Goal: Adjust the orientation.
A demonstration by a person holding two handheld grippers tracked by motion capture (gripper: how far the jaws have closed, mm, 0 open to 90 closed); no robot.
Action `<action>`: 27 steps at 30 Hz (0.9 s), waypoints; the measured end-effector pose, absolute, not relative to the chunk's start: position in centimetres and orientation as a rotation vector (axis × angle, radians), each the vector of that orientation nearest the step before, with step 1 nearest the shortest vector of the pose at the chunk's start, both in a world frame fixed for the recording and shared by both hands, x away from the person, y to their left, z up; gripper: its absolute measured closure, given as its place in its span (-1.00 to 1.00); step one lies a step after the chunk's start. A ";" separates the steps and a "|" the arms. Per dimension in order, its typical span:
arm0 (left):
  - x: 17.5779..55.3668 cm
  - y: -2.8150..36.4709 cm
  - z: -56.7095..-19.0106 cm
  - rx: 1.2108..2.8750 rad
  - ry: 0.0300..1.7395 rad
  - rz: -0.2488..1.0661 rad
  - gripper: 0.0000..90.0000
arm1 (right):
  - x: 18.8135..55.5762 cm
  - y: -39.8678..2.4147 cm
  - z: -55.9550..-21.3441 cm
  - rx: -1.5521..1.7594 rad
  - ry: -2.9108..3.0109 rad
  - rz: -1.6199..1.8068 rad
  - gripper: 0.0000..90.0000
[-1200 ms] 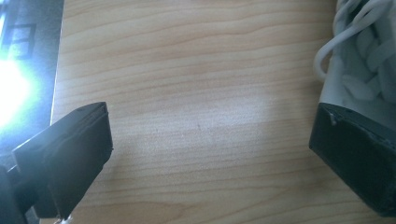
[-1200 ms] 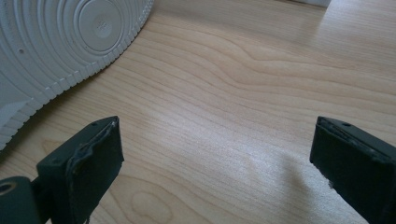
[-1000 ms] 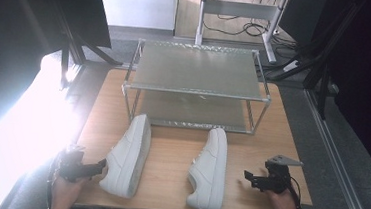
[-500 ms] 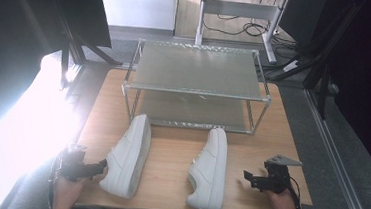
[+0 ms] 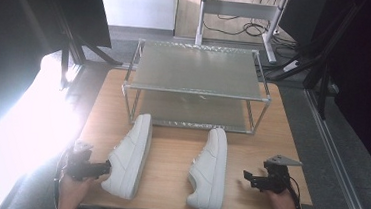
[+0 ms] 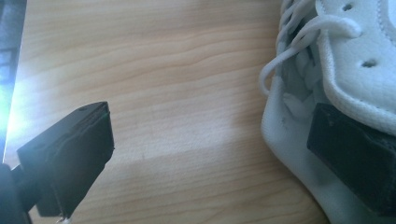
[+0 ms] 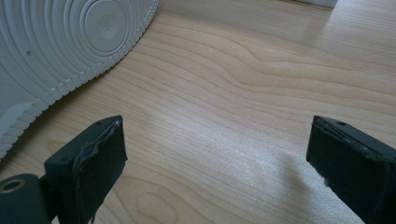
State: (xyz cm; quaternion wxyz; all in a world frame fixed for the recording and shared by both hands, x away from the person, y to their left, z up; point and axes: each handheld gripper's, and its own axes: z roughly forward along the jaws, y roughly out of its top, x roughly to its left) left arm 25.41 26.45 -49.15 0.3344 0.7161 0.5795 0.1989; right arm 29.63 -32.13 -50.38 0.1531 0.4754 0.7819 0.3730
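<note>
Two shoes, both claws spread

We hold the left claw point(image 5: 104, 167) wide apart beside the left shoe point(image 5: 128, 156) on the desk point(image 5: 169, 153); the right claw point(image 7: 219, 163) gapes near the right shoe point(image 5: 209, 169). Light, probably soft: grip the collar.

The table point(image 7: 243, 70) under both tongs is pale, smooth wood with visible grain and a soft sheen. Beside the left tongs, the left shoe point(image 6: 355, 60) looks like matt white perforated leather with cloth laces; near the right tongs, the right shoe point(image 7: 70, 42) shows a ribbed rubbery sole
</note>
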 end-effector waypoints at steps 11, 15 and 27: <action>25.5 24.5 -47.6 1.857 1.423 0.519 -1.00 | 29.6 -32.1 -50.4 1.370 2.241 1.072 -0.89; 25.6 23.7 -47.4 1.856 1.401 0.507 -1.00 | 29.6 -32.1 -50.5 1.372 2.248 1.067 -0.87; 25.9 20.7 -46.9 1.880 1.297 0.475 -1.00 | 29.7 -32.1 -50.6 1.371 2.258 1.059 -0.86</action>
